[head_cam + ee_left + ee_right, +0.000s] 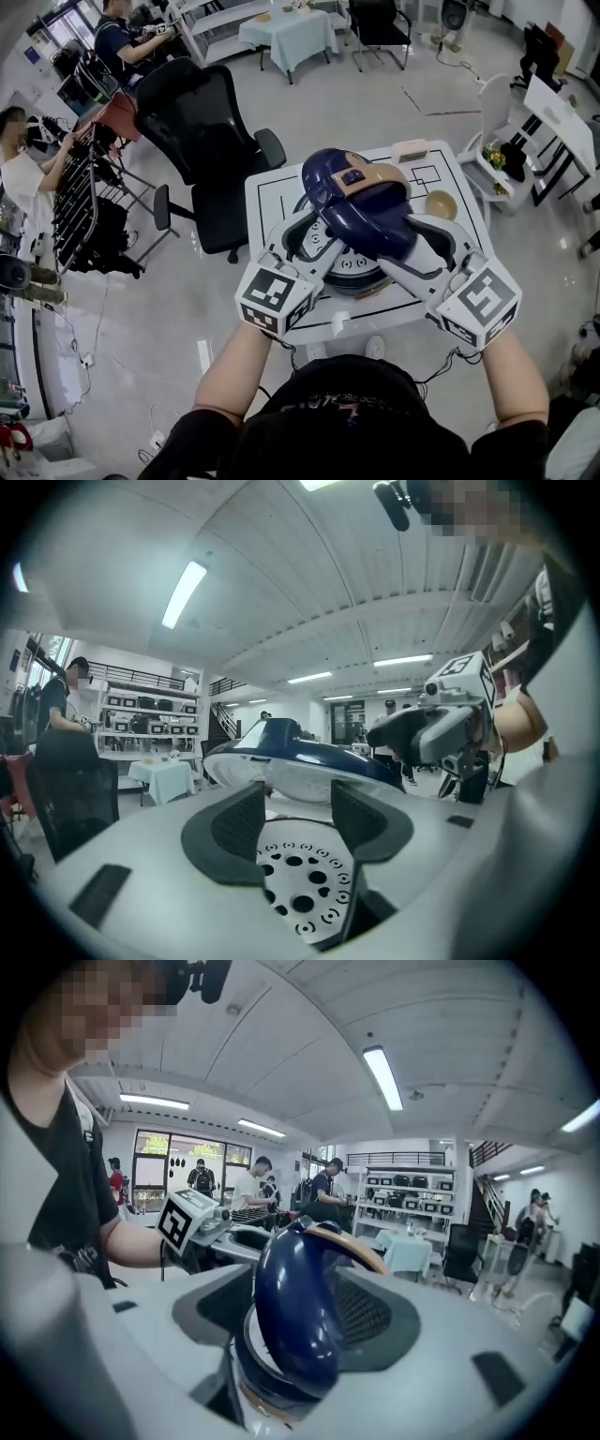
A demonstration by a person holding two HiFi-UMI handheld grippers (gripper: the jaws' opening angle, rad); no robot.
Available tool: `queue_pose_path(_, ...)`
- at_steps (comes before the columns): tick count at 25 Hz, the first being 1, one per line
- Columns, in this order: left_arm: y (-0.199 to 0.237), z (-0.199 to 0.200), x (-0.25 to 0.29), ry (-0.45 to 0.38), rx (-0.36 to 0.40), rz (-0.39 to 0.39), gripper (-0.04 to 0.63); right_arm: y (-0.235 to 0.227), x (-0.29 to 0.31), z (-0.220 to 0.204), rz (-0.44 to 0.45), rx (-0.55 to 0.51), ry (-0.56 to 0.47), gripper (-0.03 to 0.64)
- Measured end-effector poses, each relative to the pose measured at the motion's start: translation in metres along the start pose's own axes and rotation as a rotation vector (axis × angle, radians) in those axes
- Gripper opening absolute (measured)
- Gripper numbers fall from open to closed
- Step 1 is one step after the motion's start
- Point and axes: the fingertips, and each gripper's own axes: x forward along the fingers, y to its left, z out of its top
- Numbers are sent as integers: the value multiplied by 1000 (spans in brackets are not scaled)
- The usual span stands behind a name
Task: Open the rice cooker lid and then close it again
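Note:
The rice cooker (pixel 354 272) stands on a white table (pixel 272 192), its dark blue lid (pixel 361 206) swung up and open. A perforated metal plate (pixel 325 246) shows inside the body. My left gripper (pixel 314 246) is at the cooker's left side, open; in the left gripper view its pads (pixel 236 829) frame the perforated plate (pixel 300 883), with the raised lid (pixel 300 761) beyond them. My right gripper (pixel 424 246) is at the cooker's right side. In the right gripper view the lid's rim (pixel 291 1316) stands between its wide jaws, and the meshed pad (pixel 370 1314) is clear of it.
A tan bowl (pixel 441 203) and a small pinkish box (pixel 410 150) sit on the table behind the cooker. A black office chair (pixel 202 141) stands at the table's left. A white shelf unit (pixel 497 141) is at the right, and people work at racks on the far left.

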Motion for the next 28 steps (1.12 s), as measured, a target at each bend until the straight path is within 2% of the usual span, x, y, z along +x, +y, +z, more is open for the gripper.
queue_pose_path(3,-5,11,8,-16,5,-13,225,2,-6,-5,-40,-12,-13,260)
queue_pose_path(5,-8,19,14,-26,21,-30,222,-1,-9,-9,-97,-29,-10,259)
queue_pose_path(9,-13,32,24,-42,38,-49,221,-12,-8,-24,-247,-173,45,259)
queue_pose_path(11,-16,34,28,-50,35,-59,221,-17,-8,-25,-319,-207,20,249)
queue_pose_path(16,-21,38,29,-81,-10,-89,237,-24,-14,-22,-313,-148,-29,223)
queue_pose_path(21,-24,44,27,-94,-3,-90,255,-41,-23,-13,-323,-90,-76,201)
queue_pose_path(28,-38,39,32,-93,-8,-97,259,-72,-46,-11,-401,22,-153,179)
